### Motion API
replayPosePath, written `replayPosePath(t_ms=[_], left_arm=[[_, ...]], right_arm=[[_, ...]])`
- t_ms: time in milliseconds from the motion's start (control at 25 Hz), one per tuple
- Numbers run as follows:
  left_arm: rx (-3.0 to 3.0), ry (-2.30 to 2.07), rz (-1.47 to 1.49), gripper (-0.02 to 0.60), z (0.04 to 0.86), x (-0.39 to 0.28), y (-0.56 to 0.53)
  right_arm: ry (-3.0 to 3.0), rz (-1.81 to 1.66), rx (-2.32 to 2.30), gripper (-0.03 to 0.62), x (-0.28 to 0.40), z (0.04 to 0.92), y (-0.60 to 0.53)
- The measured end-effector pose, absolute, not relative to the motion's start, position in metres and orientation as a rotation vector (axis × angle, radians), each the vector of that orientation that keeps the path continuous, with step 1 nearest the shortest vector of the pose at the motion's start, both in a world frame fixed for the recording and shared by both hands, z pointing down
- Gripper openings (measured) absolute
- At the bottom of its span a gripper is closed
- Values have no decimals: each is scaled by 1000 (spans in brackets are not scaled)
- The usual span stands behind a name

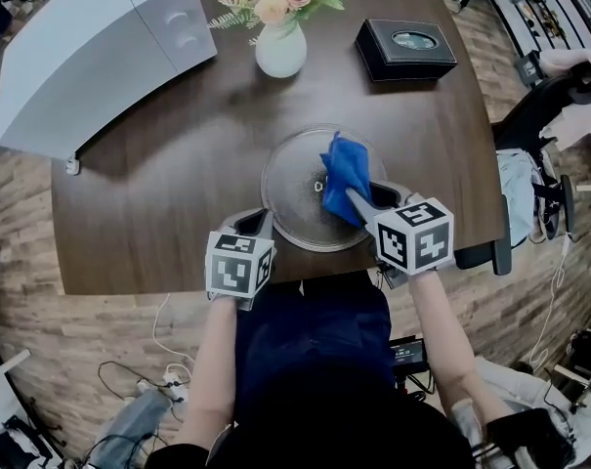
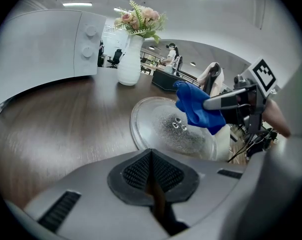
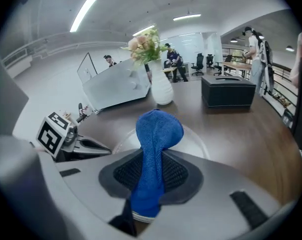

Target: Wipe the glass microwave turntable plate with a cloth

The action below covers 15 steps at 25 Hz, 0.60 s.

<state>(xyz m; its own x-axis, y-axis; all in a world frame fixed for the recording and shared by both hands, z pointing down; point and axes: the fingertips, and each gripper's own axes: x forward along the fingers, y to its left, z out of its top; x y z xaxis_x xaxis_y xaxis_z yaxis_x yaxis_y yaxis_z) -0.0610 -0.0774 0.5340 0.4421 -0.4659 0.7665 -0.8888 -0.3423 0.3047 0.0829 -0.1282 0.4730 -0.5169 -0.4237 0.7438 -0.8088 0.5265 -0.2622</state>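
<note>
The glass plate [image 1: 287, 195] lies flat on the dark wooden bench [image 1: 158, 193], close to the near edge in front of the person.

The right forearm [image 1: 442, 325] stretches forward and inward, carrying the right claw [image 1: 358, 201] over the plate's near-right rim so that it points toward the plate's middle. Its jaws are clamped on a blue cloth [image 1: 344, 169]. In the right gripper view the cloth [image 3: 153, 149] runs up between the pads of the right claw [image 3: 151, 171] and bulges into a rounded wad past the tips. That wad sits over the plate, just right of its centre. From the left gripper view the cloth [image 2: 196, 111] hangs down over the plate [image 2: 160, 129], but I cannot tell whether it touches the glass.

The left forearm [image 1: 217, 360] comes straight forward. The left claw [image 1: 258, 221] is aimed at the plate's near-left rim, its tips just beside that rim. The left claw [image 2: 151, 159] has its jaws pressed together, with nothing held between them.

Beyond the plate stands a white vase [image 1: 280, 47] of flowers. A black box [image 1: 405, 49] lies beyond the plate to the right, and a white microwave [image 1: 90, 52] beyond it to the left.
</note>
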Motion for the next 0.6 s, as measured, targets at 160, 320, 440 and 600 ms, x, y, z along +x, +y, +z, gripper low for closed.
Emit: replayPosePath(t_ms=[160,320,440,600], left_arm=[[1966,-1133,744,5,533,-62,-78],[1963,-1126,741,5,533,-62,-77],[1965,-1126,740,5,532,-61,-77],[1966,-1125,739,5,532,-62,-77]], right_arm=[[-2215,843,831,78,29,475,-102],[-2242,870,703,80,-9,480,-78],[-2239,873,658,78,-23,486,-69],[-2212,882,646,78,-29,502,-68]])
